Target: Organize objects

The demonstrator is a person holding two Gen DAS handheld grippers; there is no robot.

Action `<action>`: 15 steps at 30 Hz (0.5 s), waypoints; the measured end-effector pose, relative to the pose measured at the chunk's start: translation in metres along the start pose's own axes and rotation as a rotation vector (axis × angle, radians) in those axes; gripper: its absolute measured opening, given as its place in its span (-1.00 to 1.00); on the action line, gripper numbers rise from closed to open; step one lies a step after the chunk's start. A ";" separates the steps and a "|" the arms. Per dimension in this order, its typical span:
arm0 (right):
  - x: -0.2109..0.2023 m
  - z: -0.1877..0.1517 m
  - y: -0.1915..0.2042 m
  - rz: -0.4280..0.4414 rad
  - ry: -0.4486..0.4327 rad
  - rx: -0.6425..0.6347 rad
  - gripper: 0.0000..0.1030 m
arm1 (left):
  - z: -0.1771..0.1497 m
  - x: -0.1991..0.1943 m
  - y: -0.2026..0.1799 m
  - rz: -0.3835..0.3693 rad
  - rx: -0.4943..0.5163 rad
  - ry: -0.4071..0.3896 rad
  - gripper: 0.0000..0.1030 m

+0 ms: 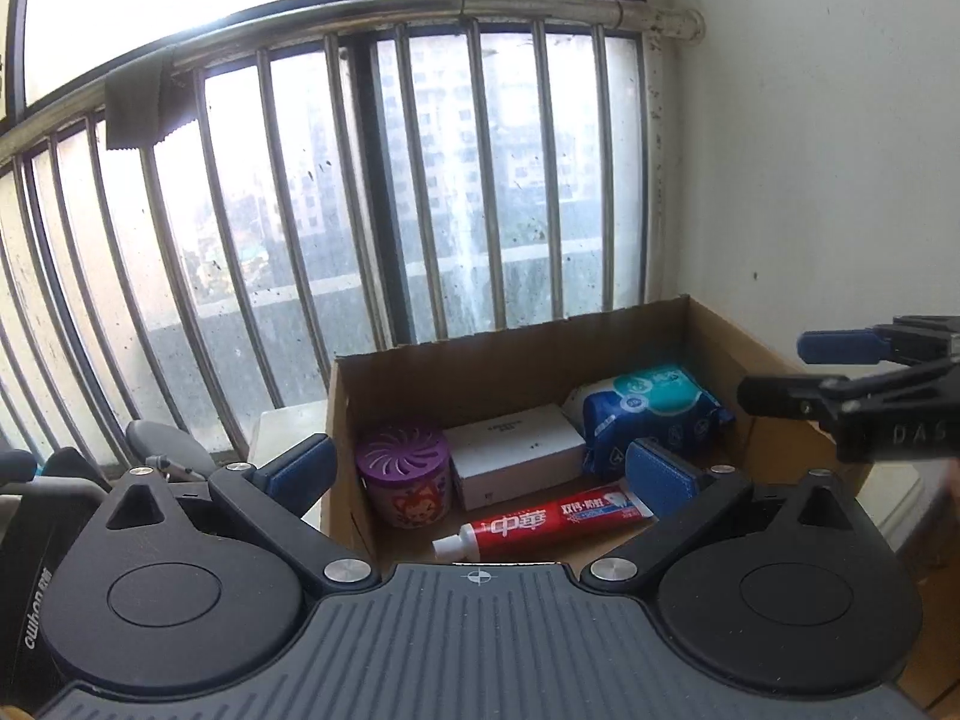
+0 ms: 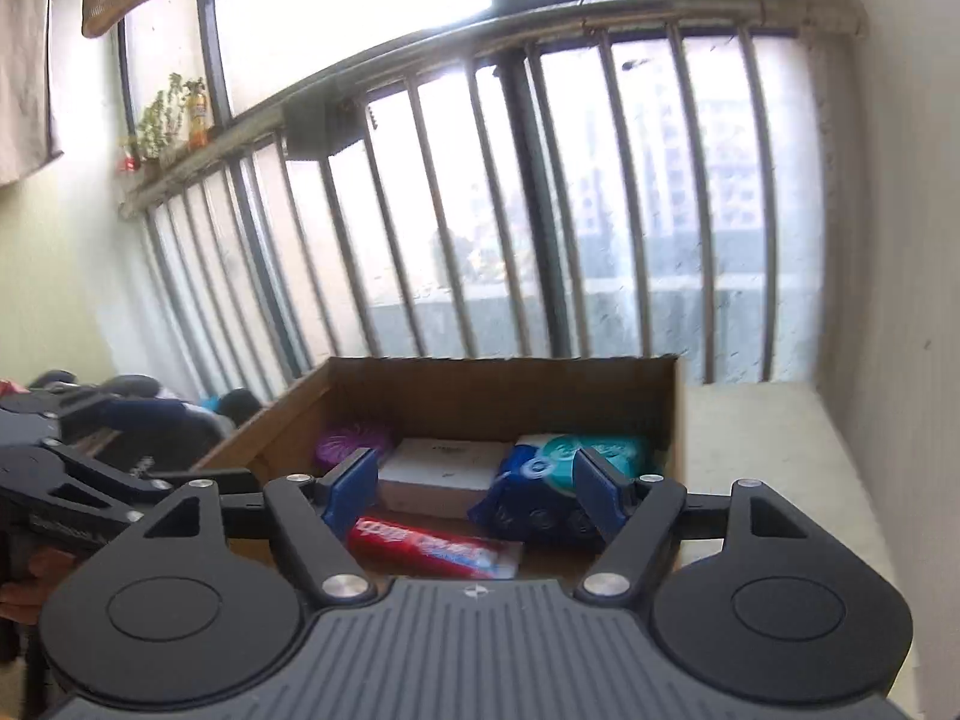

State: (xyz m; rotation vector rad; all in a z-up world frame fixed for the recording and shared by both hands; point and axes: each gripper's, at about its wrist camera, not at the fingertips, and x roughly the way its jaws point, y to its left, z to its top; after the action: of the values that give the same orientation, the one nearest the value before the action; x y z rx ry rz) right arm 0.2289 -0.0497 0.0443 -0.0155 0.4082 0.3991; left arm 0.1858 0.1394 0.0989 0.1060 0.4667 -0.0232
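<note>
Red toothpaste tube [image 1: 543, 525], flat in cardboard box [image 1: 516, 360]

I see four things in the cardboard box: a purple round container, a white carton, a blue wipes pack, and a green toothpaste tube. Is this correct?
Not quite: the toothpaste tube is red, not green, as the left wrist view shows. The rest holds: the purple round container, white carton and blue wipes pack lie in the cardboard box.

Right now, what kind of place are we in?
Most likely an enclosed balcony in a high-rise flat. A metal railing with upright bars runs in front of grimy window panes, tall apartment blocks show outside, and potted plants sit on the ledge. A cardboard box of household items sits by the wall.
</note>
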 end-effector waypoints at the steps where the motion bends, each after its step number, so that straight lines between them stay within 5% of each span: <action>1: -0.002 -0.005 0.006 -0.021 -0.018 -0.011 0.53 | -0.001 -0.003 -0.001 0.000 -0.004 -0.014 1.00; 5: -0.019 -0.017 0.016 0.095 -0.047 0.078 0.53 | -0.004 -0.014 -0.002 -0.006 -0.050 -0.037 1.00; 15: -0.065 -0.028 0.007 0.023 -0.099 0.167 0.58 | -0.027 -0.028 -0.024 0.149 0.005 -0.066 1.00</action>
State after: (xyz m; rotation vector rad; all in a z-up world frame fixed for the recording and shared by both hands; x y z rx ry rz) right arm 0.1608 -0.0699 0.0438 0.1712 0.3437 0.3858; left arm 0.1476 0.1181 0.0848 0.1438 0.3914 0.1177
